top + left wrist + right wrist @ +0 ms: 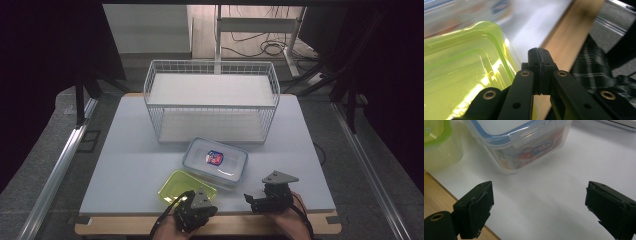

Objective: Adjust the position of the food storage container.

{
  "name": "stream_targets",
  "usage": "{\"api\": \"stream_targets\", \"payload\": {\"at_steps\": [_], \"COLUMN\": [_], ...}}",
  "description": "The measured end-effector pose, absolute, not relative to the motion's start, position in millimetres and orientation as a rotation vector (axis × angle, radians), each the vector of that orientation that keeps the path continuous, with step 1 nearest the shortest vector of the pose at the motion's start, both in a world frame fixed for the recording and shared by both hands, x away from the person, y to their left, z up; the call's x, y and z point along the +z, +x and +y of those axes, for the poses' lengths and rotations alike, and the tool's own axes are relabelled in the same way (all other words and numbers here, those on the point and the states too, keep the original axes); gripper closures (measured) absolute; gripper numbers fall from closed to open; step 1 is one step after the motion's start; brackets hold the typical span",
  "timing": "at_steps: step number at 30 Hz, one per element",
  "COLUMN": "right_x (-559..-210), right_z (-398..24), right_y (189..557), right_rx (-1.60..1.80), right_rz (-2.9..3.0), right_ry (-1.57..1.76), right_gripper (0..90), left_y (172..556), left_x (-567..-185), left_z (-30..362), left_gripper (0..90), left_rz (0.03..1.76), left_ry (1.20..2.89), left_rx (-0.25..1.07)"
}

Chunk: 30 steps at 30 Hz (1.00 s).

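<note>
We count two containers on the bench (130,165): one green container (181,187) beside our pinched-together, empty left gripper (539,53), and one blue-rimmed container (216,159) ahead of our wide-spread, empty right gripper (539,197).

The high view is looking forward and down from above the near edge of the desk (140,165), taking in the whole top. The left claw view is sitting very close to the green container (461,75). The right claw view is looking low across the desk toward the clear box (524,145), sharing both containers with the high view.
</note>
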State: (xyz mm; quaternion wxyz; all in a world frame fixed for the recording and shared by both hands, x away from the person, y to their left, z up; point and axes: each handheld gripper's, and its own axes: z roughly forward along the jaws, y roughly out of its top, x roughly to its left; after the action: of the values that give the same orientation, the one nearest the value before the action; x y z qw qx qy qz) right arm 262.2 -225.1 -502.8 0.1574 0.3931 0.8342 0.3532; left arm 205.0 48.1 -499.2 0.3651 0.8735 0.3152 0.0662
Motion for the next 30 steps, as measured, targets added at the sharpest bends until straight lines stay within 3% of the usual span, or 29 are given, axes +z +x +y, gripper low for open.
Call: {"api": "stream_targets", "payload": {"at_steps": [21, 30], "right_x": [-503.9, -504.8], "right_z": [-224.0, -223.3], "right_y": [262.1, 262.3], "right_rx": [0.987, 0.990], "right_rz": [2.400, 2.420], "right_ry": [1.123, 1.113], "right_gripper": [9.5, 13.7], "left_y": [252.0, 272.5], "left_x": [-501.3, -502.8], "left_z": [131.3, 171.2], "left_gripper": [89.7, 89.6], "left_rz": [1.095, 1.213], "left_ry": [2.171, 2.123], "left_rx": [0.380, 0.436]}}
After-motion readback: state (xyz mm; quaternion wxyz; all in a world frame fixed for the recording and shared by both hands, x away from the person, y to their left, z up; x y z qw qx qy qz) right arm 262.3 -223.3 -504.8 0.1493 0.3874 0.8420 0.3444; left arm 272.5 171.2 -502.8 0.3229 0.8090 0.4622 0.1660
